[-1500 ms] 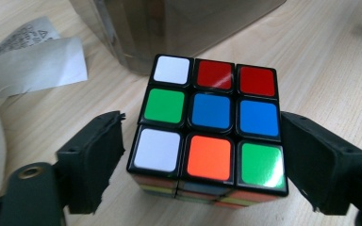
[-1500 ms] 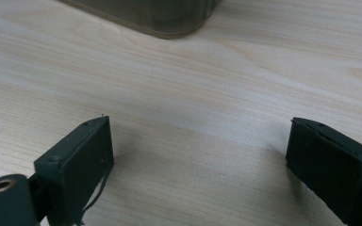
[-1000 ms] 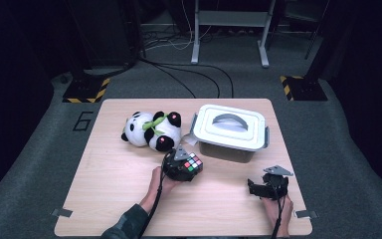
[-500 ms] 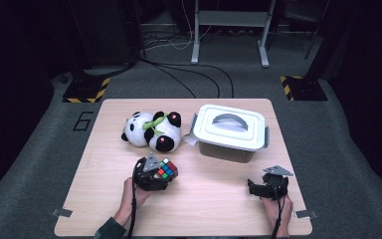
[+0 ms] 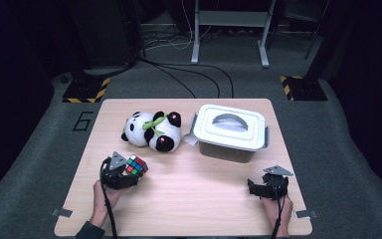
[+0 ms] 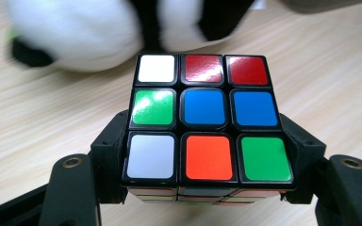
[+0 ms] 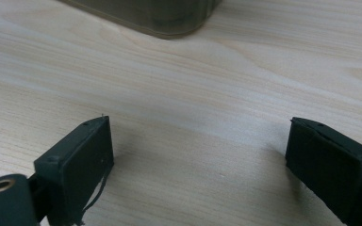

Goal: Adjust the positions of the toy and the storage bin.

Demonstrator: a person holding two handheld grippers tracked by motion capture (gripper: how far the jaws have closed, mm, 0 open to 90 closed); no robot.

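A colour puzzle cube (image 5: 136,165) sits clamped between the jaws of my left gripper (image 5: 129,172) at the table's front left. In the left gripper view the cube (image 6: 206,117) shows white, red, green, blue and orange squares, and both black jaws press its sides. The stuffed panda (image 5: 152,130) lies just beyond the cube, its white fur (image 6: 85,33) close ahead. My right gripper (image 5: 256,188) rests at the front right of the table, open, with bare wood between its fingers (image 7: 78,162).
A grey lidded box (image 5: 230,130) with a handle stands at the back right of the wooden table (image 5: 199,199); its lower corner (image 7: 169,19) lies ahead of the right gripper. Cables and a metal stand lie on the floor behind the table.
My left gripper has carried the cube leftward and toward the table's front edge, away from the box. The right gripper has stayed where it was.
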